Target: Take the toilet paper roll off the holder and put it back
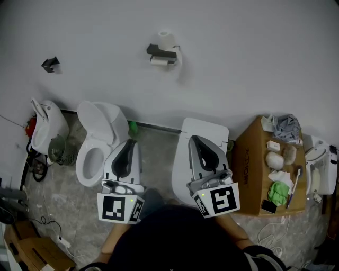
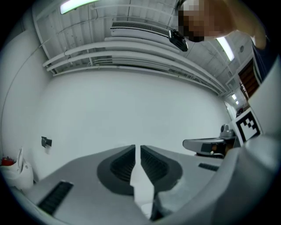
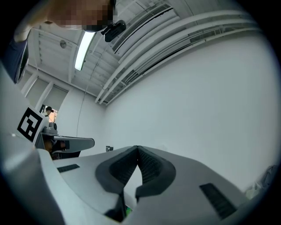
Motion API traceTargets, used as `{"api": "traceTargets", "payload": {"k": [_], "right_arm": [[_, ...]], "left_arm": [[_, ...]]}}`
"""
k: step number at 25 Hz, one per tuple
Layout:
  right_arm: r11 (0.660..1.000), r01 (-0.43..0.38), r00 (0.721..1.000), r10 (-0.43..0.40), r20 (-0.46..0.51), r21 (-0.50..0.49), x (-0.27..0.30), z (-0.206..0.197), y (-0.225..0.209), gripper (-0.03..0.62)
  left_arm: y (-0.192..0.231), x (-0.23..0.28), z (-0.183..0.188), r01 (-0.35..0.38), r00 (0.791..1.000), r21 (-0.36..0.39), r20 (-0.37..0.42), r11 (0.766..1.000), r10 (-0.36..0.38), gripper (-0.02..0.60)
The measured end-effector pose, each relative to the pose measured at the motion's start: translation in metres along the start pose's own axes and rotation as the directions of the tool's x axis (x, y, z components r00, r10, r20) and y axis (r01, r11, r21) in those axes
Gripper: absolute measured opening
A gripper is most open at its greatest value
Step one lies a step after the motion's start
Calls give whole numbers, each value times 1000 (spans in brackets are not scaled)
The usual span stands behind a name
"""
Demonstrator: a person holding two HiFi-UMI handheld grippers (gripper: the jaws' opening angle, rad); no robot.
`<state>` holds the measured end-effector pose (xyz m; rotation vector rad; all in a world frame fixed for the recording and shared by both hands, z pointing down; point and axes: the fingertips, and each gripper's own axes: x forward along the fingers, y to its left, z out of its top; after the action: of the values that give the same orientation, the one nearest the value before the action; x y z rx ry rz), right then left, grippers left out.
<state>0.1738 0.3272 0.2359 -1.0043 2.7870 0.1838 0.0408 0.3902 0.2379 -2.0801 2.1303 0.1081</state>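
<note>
The toilet paper roll (image 1: 166,37) is sitting at the holder (image 1: 160,52), a dark bracket high on the wall (image 1: 249,53); a second white shape is hanging just under the bracket, and which part is threaded on the bar is too small to tell. Both grippers are hovering low and well apart from it, near the person's body. The left gripper (image 1: 129,143) is hanging over the open toilet (image 1: 87,159), its fingers (image 2: 127,160) standing almost together with only a thin slit between them and nothing in it. The right gripper (image 1: 193,138) is showing fingers (image 3: 148,165) meeting at the tips and likewise gripping nothing. Judging from this, neither half of the job is under way; the roll is resting in its place and no gripper is reaching for it, so this is either the start, with everything left to do, or the finish, and the pictures are not settling which.

Only the head view is taking in the roll, the holder, the toilet and the cardboard box (image 1: 254,174) at the right. The left gripper view is showing the ceiling lights (image 2: 77,4), a small wall hook (image 2: 46,141) and the other gripper's marker cube (image 2: 248,123); the right gripper view is catching a tiny dark fitting on the wall that is too small to identify.
</note>
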Motion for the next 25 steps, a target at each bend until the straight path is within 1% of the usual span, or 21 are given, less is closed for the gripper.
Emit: {"api": "traceTargets", "payload": {"k": [2,4,10,16,21,25], "right_arm": [[1000,1,1000,-1,-7,0,0,-3,-1,15],[1000,7,1000,-7,-14,-1,2,-6,-3,15],[999,32,999,-32,-16,7,23,-14,-8,16],[998,70,997,-70,-19,1,61,-26,-16,16],[995,104,994,-104,-22,-9,111,-31,-25,16],[991,130,991,-130,-14,-19,155,-32,-30,16]], "left_arm": [[-1,2,-2,15,1000,-21,7,1000,-15,29],[-2,7,-4,37,999,-30,5,999,-37,71],[4,32,-5,101,995,-10,11,995,-101,160],[36,64,-15,127,992,-7,8,992,-127,169],[63,106,-20,178,984,-14,15,984,-177,173],[89,141,-21,211,977,-3,19,978,-211,176]]}}
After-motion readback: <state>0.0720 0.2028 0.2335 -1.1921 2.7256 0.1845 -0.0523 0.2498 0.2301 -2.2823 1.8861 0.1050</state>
